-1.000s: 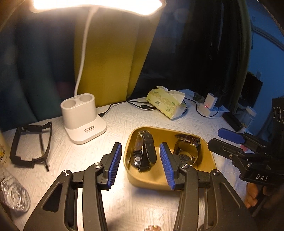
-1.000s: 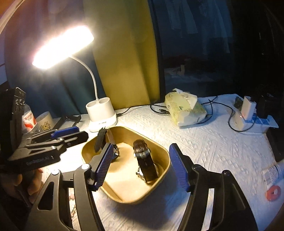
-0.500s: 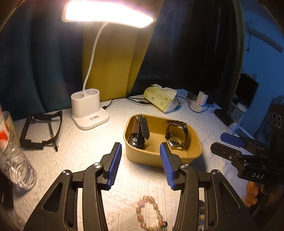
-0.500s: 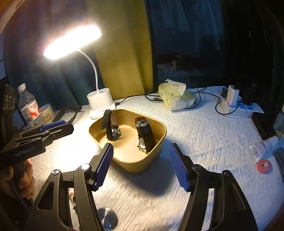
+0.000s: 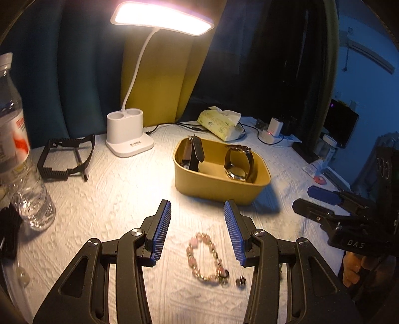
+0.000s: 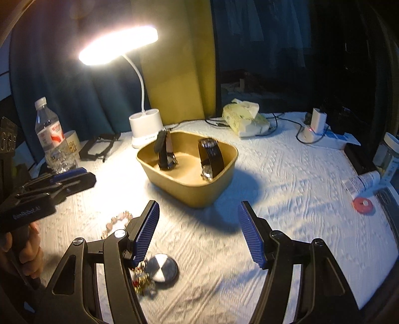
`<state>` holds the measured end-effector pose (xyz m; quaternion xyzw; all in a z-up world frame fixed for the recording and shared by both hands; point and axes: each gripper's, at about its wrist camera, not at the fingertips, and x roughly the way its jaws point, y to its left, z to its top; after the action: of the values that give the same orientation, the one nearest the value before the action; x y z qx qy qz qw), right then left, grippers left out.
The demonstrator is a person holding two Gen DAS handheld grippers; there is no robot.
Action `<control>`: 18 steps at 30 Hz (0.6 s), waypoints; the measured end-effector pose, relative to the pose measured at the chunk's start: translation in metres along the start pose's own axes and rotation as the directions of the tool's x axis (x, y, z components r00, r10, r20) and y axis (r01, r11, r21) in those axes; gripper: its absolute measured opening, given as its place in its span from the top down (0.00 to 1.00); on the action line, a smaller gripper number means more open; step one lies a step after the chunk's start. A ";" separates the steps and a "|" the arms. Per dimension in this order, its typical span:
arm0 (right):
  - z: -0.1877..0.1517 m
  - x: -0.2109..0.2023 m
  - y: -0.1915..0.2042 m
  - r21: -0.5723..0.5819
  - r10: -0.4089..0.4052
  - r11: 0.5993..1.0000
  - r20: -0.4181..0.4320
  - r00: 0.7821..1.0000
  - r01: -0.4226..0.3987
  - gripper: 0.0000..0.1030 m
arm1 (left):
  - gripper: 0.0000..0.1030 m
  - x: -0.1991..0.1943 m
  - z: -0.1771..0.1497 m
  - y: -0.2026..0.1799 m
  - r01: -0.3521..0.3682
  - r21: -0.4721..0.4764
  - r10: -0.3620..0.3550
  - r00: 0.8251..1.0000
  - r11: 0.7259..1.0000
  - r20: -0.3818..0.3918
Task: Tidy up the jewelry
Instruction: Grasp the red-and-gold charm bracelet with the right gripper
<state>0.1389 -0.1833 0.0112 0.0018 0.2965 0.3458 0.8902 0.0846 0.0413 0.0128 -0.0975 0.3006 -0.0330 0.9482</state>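
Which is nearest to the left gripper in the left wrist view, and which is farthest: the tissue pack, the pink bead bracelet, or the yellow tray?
1. Pink bead bracelet, on the cloth between the open fingers of the left gripper.
2. Yellow tray, straight ahead, holding two watches.
3. Tissue pack, behind the tray near the table's far edge.

Lit desk lamp [image 5: 162, 17], blue and yellow curtains [image 5: 159, 74] behind

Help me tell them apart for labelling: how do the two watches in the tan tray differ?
The left watch has a black strap, its end sticking above the rim; the right watch has a brown strap closed in a loop. Its pale dial shows; the left one's is hidden. Both stand on edge inside the tray.
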 end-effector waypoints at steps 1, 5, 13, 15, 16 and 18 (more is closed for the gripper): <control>-0.003 0.000 0.000 0.001 -0.009 1.000 -0.011 1.000 0.009 0.36 | 0.54 -0.001 -0.001 0.000 0.001 -0.001 -0.001 1.000 1.000 0.000; -0.021 0.004 -0.002 0.002 -0.026 1.000 -0.080 0.996 0.026 0.36 | 0.54 -0.007 -0.009 0.001 0.006 -0.007 -0.006 1.000 1.000 0.000; -0.043 -0.006 0.018 -0.034 0.034 0.999 -0.094 0.995 -0.038 0.37 | 0.54 -0.012 -0.024 -0.001 0.018 -0.010 -0.018 1.000 1.000 -0.013; -0.047 -0.007 0.026 -0.050 0.051 0.997 -0.095 0.994 -0.056 0.37 | 0.54 -0.014 -0.028 -0.002 0.017 -0.009 -0.017 1.000 1.000 -0.016; -0.049 -0.006 0.029 -0.054 0.059 0.996 -0.097 0.993 -0.065 0.37 | 0.54 -0.015 -0.030 -0.001 0.017 -0.009 -0.017 1.000 1.000 -0.018; -0.052 -0.004 0.037 -0.072 0.077 0.994 -0.103 0.992 -0.084 0.39 | 0.54 -0.016 -0.034 -0.002 0.016 -0.011 -0.016 1.000 1.000 -0.023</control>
<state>0.0866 -0.1686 -0.0215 -0.0373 0.3271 0.3920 0.8590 0.0518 0.0360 -0.0050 -0.1046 0.3109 -0.0401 0.9438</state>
